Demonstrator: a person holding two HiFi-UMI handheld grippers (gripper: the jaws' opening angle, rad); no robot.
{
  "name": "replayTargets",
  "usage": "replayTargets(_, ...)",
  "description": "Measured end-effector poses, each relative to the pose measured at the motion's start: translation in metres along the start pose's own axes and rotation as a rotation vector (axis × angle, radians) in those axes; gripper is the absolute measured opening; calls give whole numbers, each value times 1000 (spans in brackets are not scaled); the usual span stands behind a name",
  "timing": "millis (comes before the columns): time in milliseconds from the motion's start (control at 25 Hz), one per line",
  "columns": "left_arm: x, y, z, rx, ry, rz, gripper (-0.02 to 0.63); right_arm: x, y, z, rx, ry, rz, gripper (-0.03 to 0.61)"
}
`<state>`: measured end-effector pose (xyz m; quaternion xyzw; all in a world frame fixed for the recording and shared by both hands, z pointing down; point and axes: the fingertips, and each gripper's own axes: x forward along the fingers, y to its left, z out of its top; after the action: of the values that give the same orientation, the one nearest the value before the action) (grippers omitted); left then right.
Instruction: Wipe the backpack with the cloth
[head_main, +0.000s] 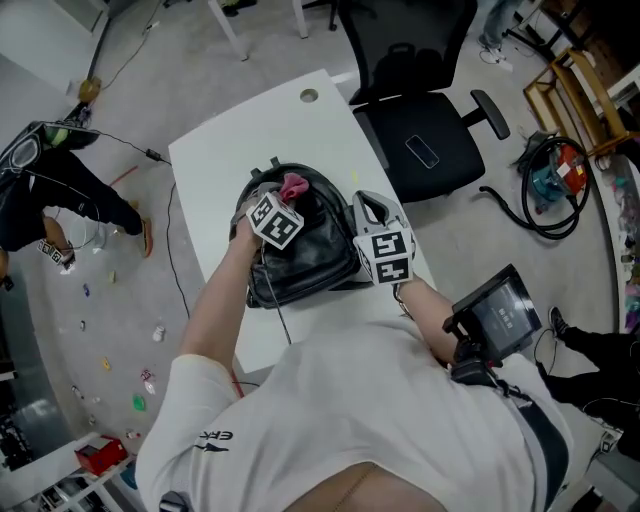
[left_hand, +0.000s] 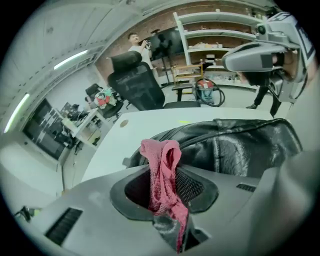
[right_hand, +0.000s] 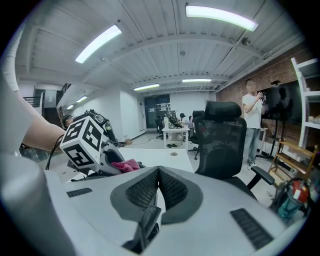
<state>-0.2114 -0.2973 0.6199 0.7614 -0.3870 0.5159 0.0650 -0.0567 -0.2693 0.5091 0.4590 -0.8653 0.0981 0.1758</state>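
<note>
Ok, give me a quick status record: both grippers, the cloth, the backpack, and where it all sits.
left gripper: jaws shut on cloth, over the backpack's top end
cloth: pink, bunched, sticking out past the jaws
right gripper: jaws together, nothing between them, at the backpack's right side
backpack: black, lying on the table
table: white, with a black chair at its far side
cloth on backpack: cannot tell if they touch

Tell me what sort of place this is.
Probably an open-plan office or lab workspace: a white desk, a black office chair beside it, open shelves at the back, and strip lights overhead.
</note>
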Motion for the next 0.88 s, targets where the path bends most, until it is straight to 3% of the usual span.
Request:
replayTargets(160, 19, -29, 14, 115, 36, -94, 117, 0, -5, -2, 5, 5, -14, 3)
replayTargets(440, 21, -21, -24, 210, 169, -71, 115, 0, -2, 0, -1, 1, -6, 3)
replayTargets(560, 13, -10, -53, 207, 223, -53, 115, 1, 3, 1, -6, -1, 9, 3)
replayTargets(880, -9, 9, -89, 143, 258, -14, 115, 3, 10, 4, -20, -4, 33, 3)
